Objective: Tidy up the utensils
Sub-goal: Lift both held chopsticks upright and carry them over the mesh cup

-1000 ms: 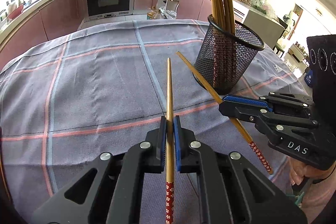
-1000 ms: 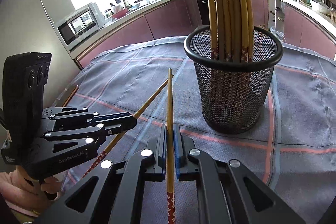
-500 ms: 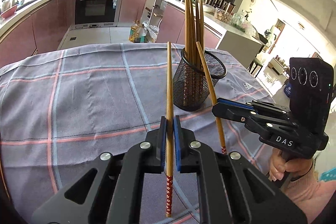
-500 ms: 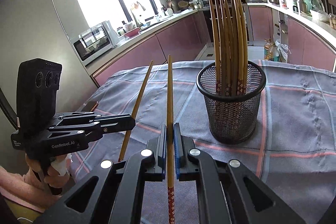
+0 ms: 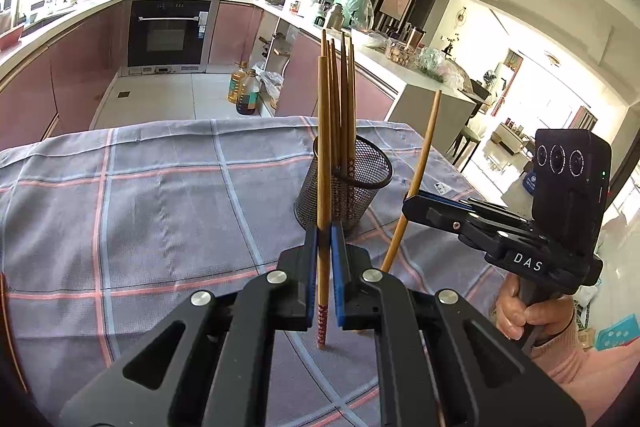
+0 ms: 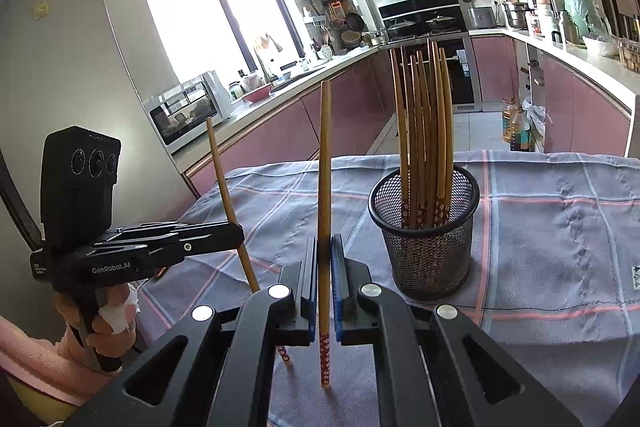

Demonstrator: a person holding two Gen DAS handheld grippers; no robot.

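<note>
Two chopsticks are up off the table, one clamped in each gripper. The left gripper [image 5: 324, 227] pinches the left chopstick [image 5: 324, 147] near its red patterned end, tip pointing up. The right gripper [image 6: 324, 241] grips the right chopstick [image 6: 324, 187] likewise. Both hang above the plaid tablecloth [image 5: 140, 207], near the mesh holder [image 6: 426, 247] full of upright chopsticks, toward the table's far edge.
</note>
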